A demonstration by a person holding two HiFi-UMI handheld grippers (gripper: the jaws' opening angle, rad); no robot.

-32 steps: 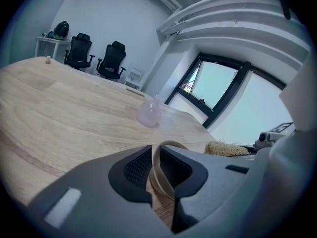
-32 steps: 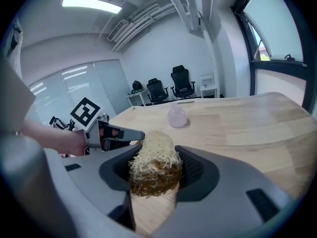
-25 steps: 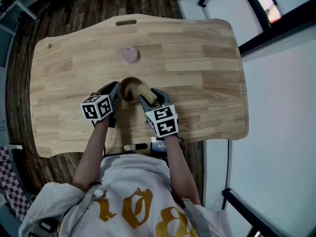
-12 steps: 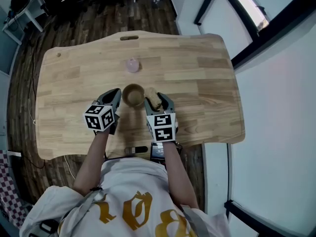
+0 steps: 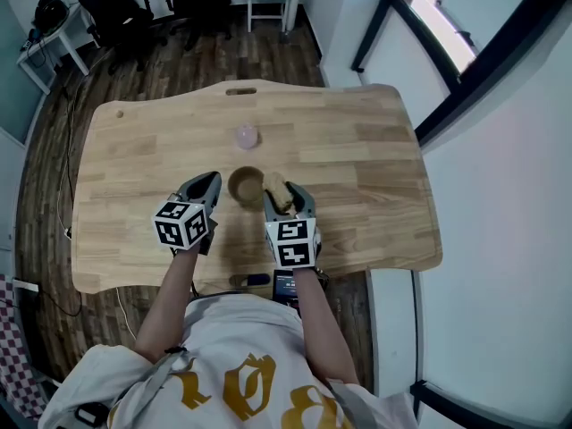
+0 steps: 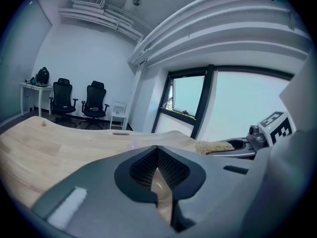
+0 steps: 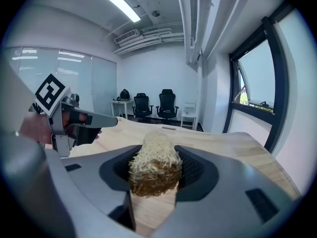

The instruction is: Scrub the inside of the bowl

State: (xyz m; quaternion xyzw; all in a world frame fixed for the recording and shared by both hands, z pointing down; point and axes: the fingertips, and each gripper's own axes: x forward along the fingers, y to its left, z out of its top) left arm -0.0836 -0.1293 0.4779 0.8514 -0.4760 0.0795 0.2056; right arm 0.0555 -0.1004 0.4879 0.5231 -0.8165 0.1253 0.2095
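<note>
In the head view a small brown bowl point(image 5: 246, 186) stands on the wooden table point(image 5: 357, 150), near its middle. My left gripper point(image 5: 211, 186) is at the bowl's left side. In the left gripper view its jaws point(image 6: 157, 157) are nearly together, with a thin brown sliver of the bowl's wall point(image 6: 162, 195) pinched between them. My right gripper point(image 5: 281, 197) is just right of the bowl, shut on a straw-coloured fibre scrubber point(image 5: 276, 189). The scrubber point(image 7: 156, 167) fills the jaws point(image 7: 154, 155), tuft pointing forward, outside the bowl.
A small pink object point(image 5: 246, 136) sits on the table behind the bowl. A dark phone-like device point(image 5: 284, 284) lies at the table's near edge. Office chairs point(image 5: 143, 7) stand on the floor beyond the table. A window wall point(image 5: 429, 52) runs along the right.
The scrubber was over the bowl's right rim a second ago; it is now just right of the bowl. The left gripper stays at the bowl's left side. The head view has pulled back.
</note>
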